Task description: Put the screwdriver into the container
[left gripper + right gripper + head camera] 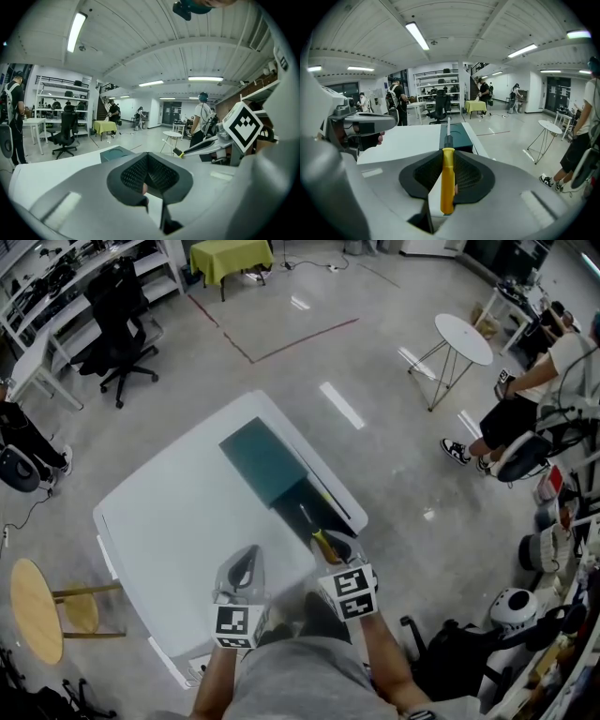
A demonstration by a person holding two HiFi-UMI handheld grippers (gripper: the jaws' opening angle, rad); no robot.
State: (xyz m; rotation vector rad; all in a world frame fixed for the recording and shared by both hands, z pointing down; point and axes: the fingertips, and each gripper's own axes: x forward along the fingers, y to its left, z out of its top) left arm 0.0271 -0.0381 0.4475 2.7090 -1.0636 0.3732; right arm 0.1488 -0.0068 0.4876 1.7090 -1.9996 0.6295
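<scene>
The right hand-held gripper (448,174) is clamped on the yellow handle (447,185) of a screwdriver (317,532), its jaws pressing in from either side. The dark shaft (448,129) runs straight out past the jaw tips toward a teal container (265,463). The left hand-held gripper (147,180) hangs beside it, jaws drawn together on nothing. From the head view the tool's tip sits at or just over the container's near end; whether it has crossed the rim cannot be told. The container lies on a white surface (173,521), toward its right edge, with people (525,409) farther off across the floor.

The screwdriver looks light and wholly rigid, with a hard plastic grip and a steel shaft, and nothing on it seems likely to bend or break. The smooth, round handle is the probable trouble, since it could roll or slide between the pads if the hold slackens. The shaft's weight out front would then tip the point down. The present hold, across the thick middle of the handle, looks the soundest place to take it; the thin shaft would give the pads little to bite. The container appears longer than the tool, so laid in lengthwise it should go in without force.
</scene>
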